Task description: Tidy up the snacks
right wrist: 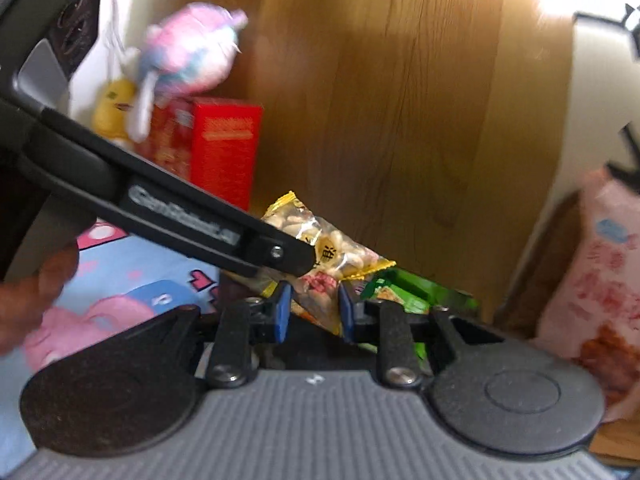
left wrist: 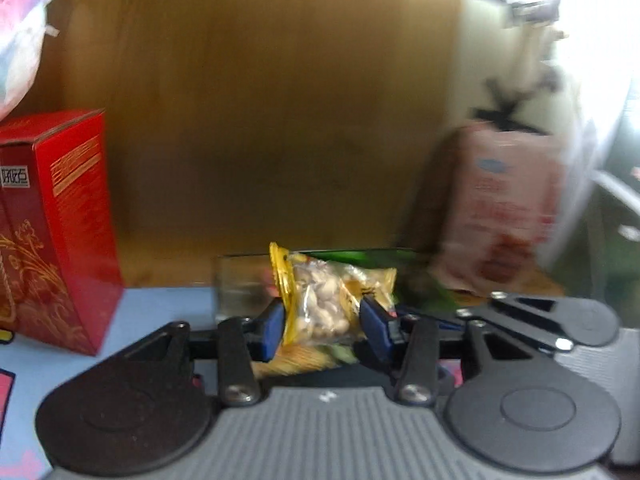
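Note:
My left gripper (left wrist: 324,326) is shut on a clear nut packet (left wrist: 320,300) with yellow edges, its blue pads pressing both sides. In the right wrist view one black finger (right wrist: 240,236) of the left gripper crosses from the upper left and ends at the same nut packet (right wrist: 336,244). My right gripper (right wrist: 314,314) is shut on a yellow-edged snack packet (right wrist: 316,292) with a pink-red print, just below the nuts. A green packet (right wrist: 420,292) lies behind the right pad. The right gripper's fingers (left wrist: 532,320) show at the right of the left wrist view.
A red box (left wrist: 60,220) stands at the left on a blue cartoon mat (right wrist: 132,280), with a pastel plush toy (right wrist: 192,52) on top. A clear container (left wrist: 240,284) sits behind the nuts. A pink bag (left wrist: 508,208) stands at the right. A wooden panel (left wrist: 280,120) closes the back. A hand (right wrist: 32,292) shows.

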Action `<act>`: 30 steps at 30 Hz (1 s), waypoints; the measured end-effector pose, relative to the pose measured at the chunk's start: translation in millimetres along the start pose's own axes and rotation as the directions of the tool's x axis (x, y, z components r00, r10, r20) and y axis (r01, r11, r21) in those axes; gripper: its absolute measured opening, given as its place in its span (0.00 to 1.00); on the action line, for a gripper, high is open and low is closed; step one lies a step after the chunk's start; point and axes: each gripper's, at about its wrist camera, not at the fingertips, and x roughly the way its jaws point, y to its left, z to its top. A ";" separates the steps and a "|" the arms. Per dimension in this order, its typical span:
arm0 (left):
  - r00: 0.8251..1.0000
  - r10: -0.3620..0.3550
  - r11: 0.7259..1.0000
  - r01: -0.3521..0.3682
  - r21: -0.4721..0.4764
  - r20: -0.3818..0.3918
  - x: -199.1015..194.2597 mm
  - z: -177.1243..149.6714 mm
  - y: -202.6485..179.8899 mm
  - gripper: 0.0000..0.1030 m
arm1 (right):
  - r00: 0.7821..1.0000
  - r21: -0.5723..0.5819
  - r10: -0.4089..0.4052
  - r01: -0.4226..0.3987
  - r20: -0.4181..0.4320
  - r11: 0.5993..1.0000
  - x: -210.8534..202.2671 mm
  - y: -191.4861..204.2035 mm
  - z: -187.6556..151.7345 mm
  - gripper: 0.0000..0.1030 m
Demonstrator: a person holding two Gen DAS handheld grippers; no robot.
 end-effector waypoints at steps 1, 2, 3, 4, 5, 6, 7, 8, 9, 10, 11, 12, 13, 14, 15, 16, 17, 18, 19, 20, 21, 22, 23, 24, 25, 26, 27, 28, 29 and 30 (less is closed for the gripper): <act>0.999 0.037 0.999 -0.037 -0.001 -0.009 7.8 -1.6 3.3 0.40 | 1.000 0.007 -0.013 0.013 -0.004 1.000 10.9 -1.2 0.2 0.33; 0.998 0.065 0.998 -0.066 -0.011 -0.021 13.2 -5.5 6.6 0.40 | 1.000 0.015 -0.022 0.022 -0.010 1.000 14.4 -0.8 0.2 0.34; 0.998 0.062 0.998 -0.063 -0.032 -0.023 13.3 -10.1 11.6 0.40 | 1.000 0.029 -0.017 0.018 -0.012 0.999 14.9 -0.3 0.3 0.34; 0.999 0.037 0.998 -0.039 -0.056 -0.020 9.7 -15.3 17.9 0.40 | 1.000 0.055 0.002 -0.002 -0.005 0.998 9.5 -2.0 -2.8 0.35; 1.000 0.017 0.997 -0.018 -0.070 -0.012 3.2 -22.6 21.1 0.40 | 1.000 0.078 0.023 -0.024 0.011 0.997 1.3 -4.1 -6.9 0.35; 1.000 0.007 0.997 -0.006 -0.073 0.011 -4.4 -28.9 23.5 0.39 | 0.999 0.095 0.044 -0.047 0.024 0.994 -3.2 -5.9 -11.0 0.37; 0.999 -0.006 0.998 0.009 -0.070 0.044 -14.9 -36.3 25.9 0.39 | 0.997 0.118 0.064 -0.067 0.033 0.991 -13.4 -6.3 -16.5 0.38; 0.997 -0.008 0.998 0.013 -0.063 0.076 -27.9 -45.1 25.9 0.42 | 0.996 0.150 0.087 -0.091 0.037 0.984 -25.4 -6.8 -25.1 0.39; 0.997 0.000 0.998 0.005 -0.063 0.082 -35.5 -50.8 25.3 0.42 | 0.993 0.174 0.108 -0.113 0.036 0.978 -31.9 -5.0 -31.0 0.39; 0.996 0.007 0.998 -0.001 -0.067 0.084 -42.4 -59.4 25.6 0.42 | 0.990 0.200 0.142 -0.144 0.020 0.969 -38.2 -2.6 -40.0 0.39; 0.996 0.015 0.997 -0.008 -0.081 0.084 -49.3 -69.3 28.3 0.42 | 0.986 0.206 0.169 -0.165 -0.003 0.965 -38.5 2.2 -45.0 0.39; 0.997 0.024 0.995 -0.016 -0.097 0.080 -51.4 -73.5 31.3 0.42 | 0.981 0.207 0.192 -0.182 -0.030 0.961 -35.4 7.1 -48.2 0.40; 0.997 0.046 0.992 -0.038 -0.120 0.066 -54.6 -81.1 35.6 0.42 | 0.975 0.208 0.215 -0.199 -0.059 0.958 -30.6 13.9 -50.2 0.41; 0.996 0.075 0.988 -0.068 -0.140 0.046 -55.1 -84.9 39.5 0.42 | 0.969 0.213 0.231 -0.209 -0.085 0.955 -23.5 19.8 -51.1 0.42; 0.994 0.105 0.982 -0.101 -0.158 0.019 -55.5 -89.6 42.7 0.42 | 0.966 0.219 0.236 -0.209 -0.104 0.953 -15.1 24.2 -49.5 0.48; 0.992 0.125 0.976 -0.124 -0.178 -0.003 -57.8 -96.0 46.7 0.42 | 0.964 0.232 0.235 -0.203 -0.123 0.951 -6.3 28.6 -47.0 0.54; 0.991 0.130 0.972 -0.129 -0.197 -0.011 -62.9 -101.7 51.6 0.42 | 0.960 0.251 0.236 -0.194 -0.149 0.948 6.3 31.3 -42.4 0.61; 0.992 0.128 0.966 -0.128 -0.225 -0.015 -67.7 -107.0 56.5 0.42 | 0.958 0.269 0.230 -0.179 -0.169 0.946 17.6 32.9 -39.4 0.61; 0.993 0.119 0.962 -0.122 -0.245 -0.028 -71.8 -111.0 60.9 0.43 | 0.958 0.279 0.215 -0.157 -0.190 0.947 27.8 34.9 -37.5 0.59; 0.993 0.112 0.959 -0.118 -0.258 -0.036 -75.7 -114.4 63.9 0.43 | 0.957 0.293 0.209 -0.145 -0.200 0.945 35.5 35.9 -36.8 0.53; 0.994 0.104 0.956 -0.111 -0.272 -0.040 -80.2 -117.1 67.3 0.43 | 0.954 0.312 0.215 -0.143 -0.210 0.939 39.7 36.4 -37.6 0.37; 0.995 0.093 0.955 -0.100 -0.280 -0.039 -85.3 -120.0 70.1 0.43 | 0.946 0.334 0.243 -0.163 -0.215 0.928 39.9 37.1 -38.5 0.35; 0.996 0.080 0.955 -0.087 -0.285 -0.037 -90.7 -121.9 72.8 0.45 | 0.940 0.336 0.271 -0.192 -0.207 0.922 33.2 39.6 -41.0 0.35; 0.997 0.062 0.955 -0.070 -0.288 -0.039 -94.9 -124.6 75.4 0.45 | 0.932 0.316 0.300 -0.228 -0.203 0.921 27.3 43.1 -44.6 0.35; 0.998 0.042 0.955 -0.052 -0.291 -0.040 -97.7 -128.9 75.5 0.45 | 0.923 0.256 0.331 -0.277 -0.197 0.926 13.6 51.7 -49.1 0.35; 0.999 0.006 0.956 -0.018 -0.293 -0.042 -100.9 -131.9 76.1 0.46 | 0.910 0.192 0.365 -0.329 -0.196 0.925 -0.6 59.2 -55.0 0.36; 0.998 -0.035 0.955 0.019 -0.295 -0.047 -101.3 -134.1 74.8 0.46 | 0.892 0.141 0.405 -0.382 -0.201 0.913 -12.2 64.1 -60.8 0.36; 0.996 -0.075 0.953 0.056 -0.296 -0.052 -101.8 -136.6 72.9 0.46 | 0.875 0.076 0.443 -0.437 -0.195 0.896 -33.1 69.0 -70.4 0.36; 0.992 -0.110 0.952 0.089 -0.294 -0.056 -103.2 -140.6 69.7 0.46 | 0.867 0.037 0.458 -0.461 -0.194 0.887 -48.1 70.6 -77.6 0.36; 0.986 -0.154 0.949 0.130 -0.286 -0.064 -103.6 -144.5 63.2 0.46 | 0.866 -0.005 0.462 -0.472 -0.192 0.882 -66.0 71.6 -86.2 0.36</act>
